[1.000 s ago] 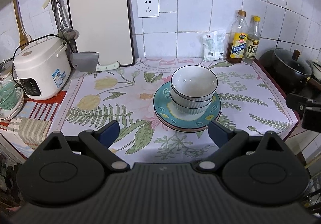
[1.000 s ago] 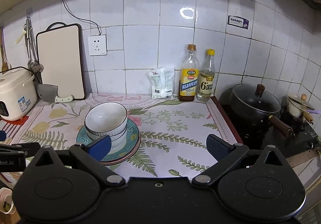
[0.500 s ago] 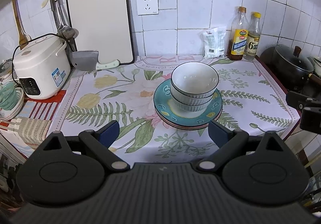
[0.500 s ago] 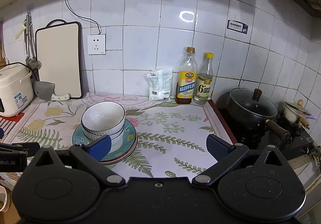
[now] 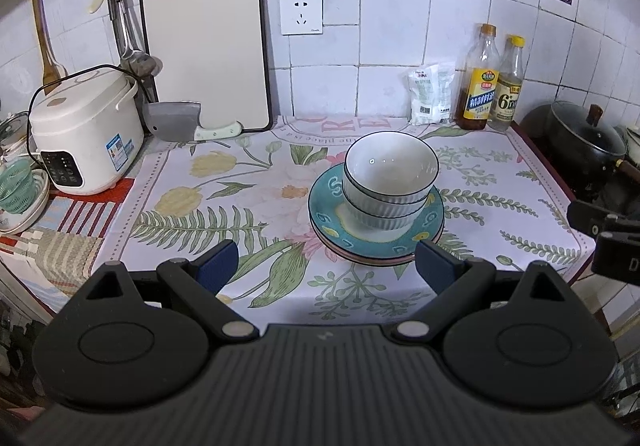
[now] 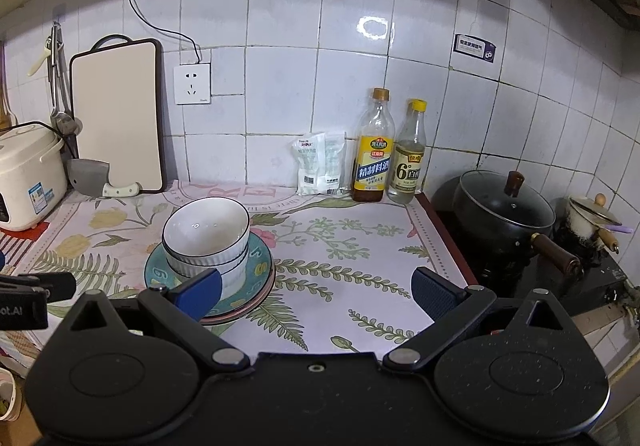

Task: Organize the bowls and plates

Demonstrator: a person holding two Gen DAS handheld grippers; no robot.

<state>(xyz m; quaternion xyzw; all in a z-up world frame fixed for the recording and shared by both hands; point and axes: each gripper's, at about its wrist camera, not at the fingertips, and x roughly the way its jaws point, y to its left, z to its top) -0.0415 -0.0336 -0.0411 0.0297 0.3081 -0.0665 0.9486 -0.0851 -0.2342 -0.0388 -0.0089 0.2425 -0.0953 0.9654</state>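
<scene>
On the left of the counter stand a rice cooker (image 5: 82,134), a cleaver (image 5: 180,123) and a cutting board (image 5: 206,50) leaning on the wall, all well apart from the dishes, so they do not block the way. In the middle of the flowered cloth (image 5: 224,206), the two white bowls (image 5: 390,176) sit nested on stacked plates (image 5: 332,202); they look glazed, hard, slippery and breakable, quite heavy as one pile, so I would take the top bowl by its rim. The left gripper (image 5: 326,262) and right gripper (image 6: 316,288) both have jaws wide and hold nothing, and on the right the bottles (image 6: 390,150) and black pot (image 6: 504,212) are near but not in the way.
</scene>
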